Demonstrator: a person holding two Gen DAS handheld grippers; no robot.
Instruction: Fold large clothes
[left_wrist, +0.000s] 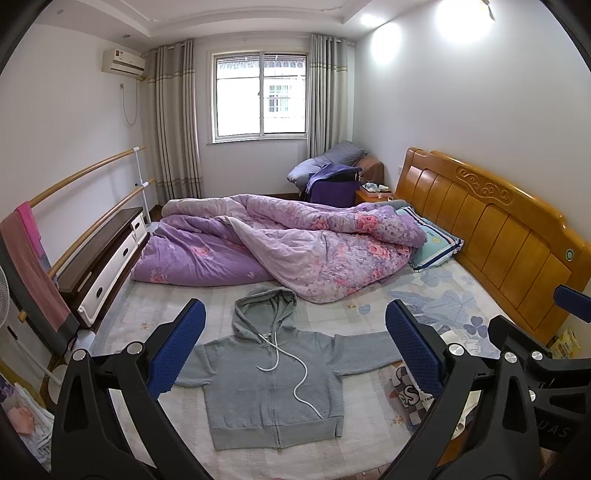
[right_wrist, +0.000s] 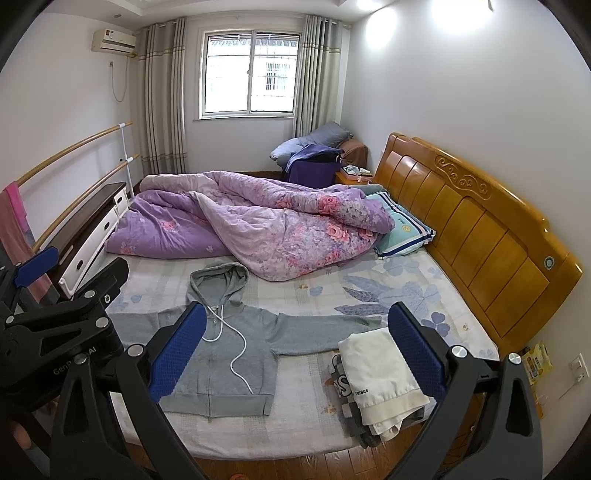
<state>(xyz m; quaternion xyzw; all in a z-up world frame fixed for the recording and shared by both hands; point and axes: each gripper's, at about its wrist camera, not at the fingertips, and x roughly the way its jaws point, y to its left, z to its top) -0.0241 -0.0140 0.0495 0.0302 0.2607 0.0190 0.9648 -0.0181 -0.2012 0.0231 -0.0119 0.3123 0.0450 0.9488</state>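
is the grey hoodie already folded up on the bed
No, the grey hoodie lies spread flat on the bed, front up, with both sleeves stretched out sideways and its hood extended.

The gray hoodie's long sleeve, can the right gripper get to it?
Probably yes. The right gripper is open and empty above the bed's near edge, and the gray hoodie has its sleeve lying flat and uncovered, beside the folded clothes, not under them.

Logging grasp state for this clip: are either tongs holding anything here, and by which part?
Nothing is held. Left tongs and right tongs are both open above the bed, clear of the grey hoodie lying flat.
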